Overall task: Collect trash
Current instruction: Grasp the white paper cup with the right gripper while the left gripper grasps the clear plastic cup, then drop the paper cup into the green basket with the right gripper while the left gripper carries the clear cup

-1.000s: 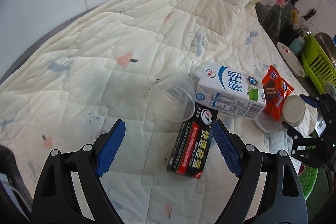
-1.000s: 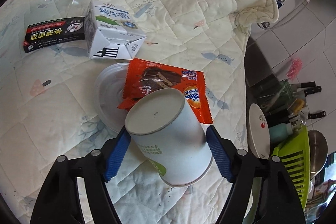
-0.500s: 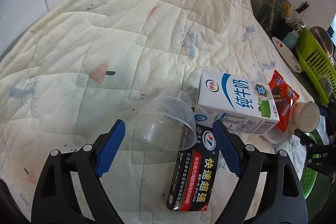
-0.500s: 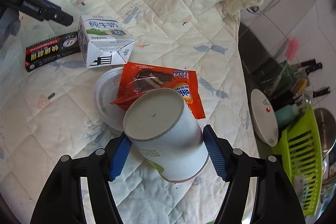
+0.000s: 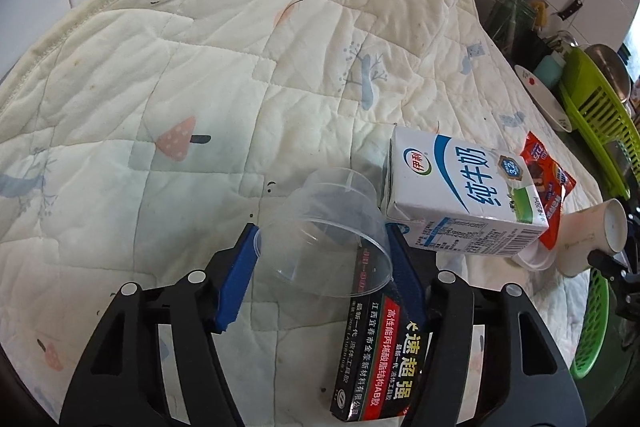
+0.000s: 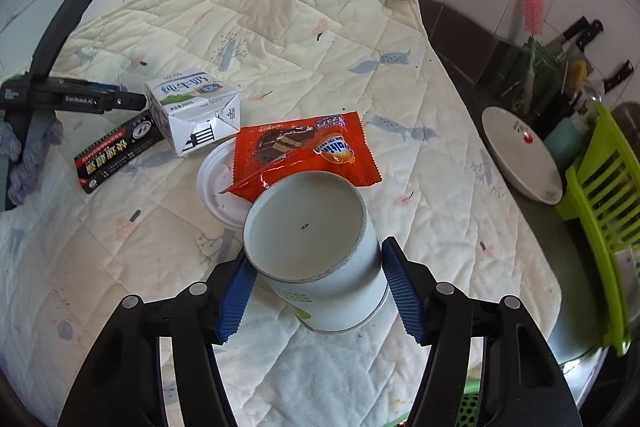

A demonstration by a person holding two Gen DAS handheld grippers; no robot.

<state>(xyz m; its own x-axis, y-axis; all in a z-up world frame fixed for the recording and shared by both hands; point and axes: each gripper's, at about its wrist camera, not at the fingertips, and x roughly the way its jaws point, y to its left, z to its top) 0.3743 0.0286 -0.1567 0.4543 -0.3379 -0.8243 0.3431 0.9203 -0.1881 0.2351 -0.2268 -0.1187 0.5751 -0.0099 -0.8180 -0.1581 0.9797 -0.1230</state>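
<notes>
A clear plastic cup (image 5: 324, 247) lies on its side on the cream quilt (image 5: 200, 67). My left gripper (image 5: 320, 233) is closing on it, and both blue pads touch its rim. Under the cup's right edge lies a black box (image 5: 380, 343), with a white milk carton (image 5: 460, 187) just beyond. My right gripper (image 6: 316, 255) holds a white paper cup (image 6: 316, 255), base toward the camera, with its jaws still closing on the cup's sides. Behind that cup an orange snack wrapper (image 6: 304, 151) rests on a white plastic lid (image 6: 216, 183).
A white plate (image 6: 516, 155), a green dish rack (image 6: 600, 179) and a knife block stand on the counter right of the quilt. A green basket (image 5: 592, 319) sits low beyond the quilt's right edge. White wall tiles run behind.
My left gripper came forward and down over the clear cup and its jaws narrowed onto it. The right gripper rolled and rose a little with the paper cup between its pads.
</notes>
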